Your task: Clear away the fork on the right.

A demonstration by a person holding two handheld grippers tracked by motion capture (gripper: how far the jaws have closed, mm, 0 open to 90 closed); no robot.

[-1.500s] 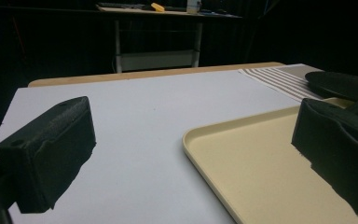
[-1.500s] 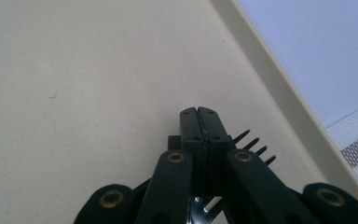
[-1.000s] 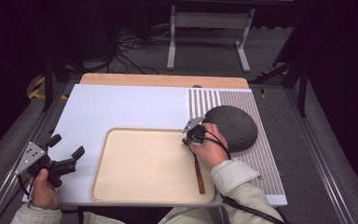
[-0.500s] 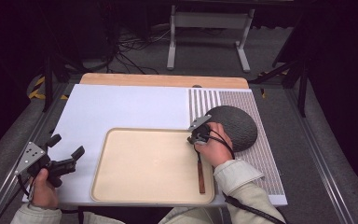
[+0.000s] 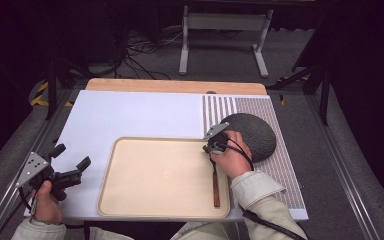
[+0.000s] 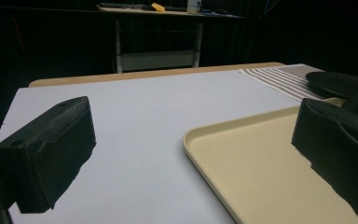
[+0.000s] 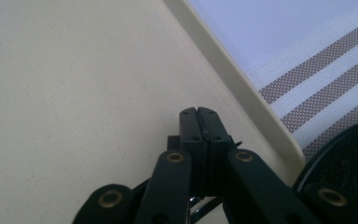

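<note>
**Near right of the tray: slim brown stick lies by a shut claw**

Down at the near left, the left gripper (image 5: 71, 156) hovers over the white board (image 5: 140, 115), just left of the cream tray (image 5: 160, 175), its jaws spread wide with nothing between them. Across at the tray's near right edge lies the brown stick (image 5: 215, 187), flat and pointing near to far, its far end hidden under the right hand (image 5: 232, 160). Whether that end carries a blade or a head can't be told.

Just beyond it, the right gripper (image 7: 199, 111) sits low over the tray's far right corner, jaws pressed tight together and pinching nothing.

My read on the stick: light, rigid, likely wood, so not fragile. But it is thin and lies flush on a smooth tray, so it may skid or roll. Best take it across its width at mid-length, jaws straddling it.

Farther right, a dark round plate (image 5: 252, 135) rests on the striped mat (image 5: 220, 107).
</note>
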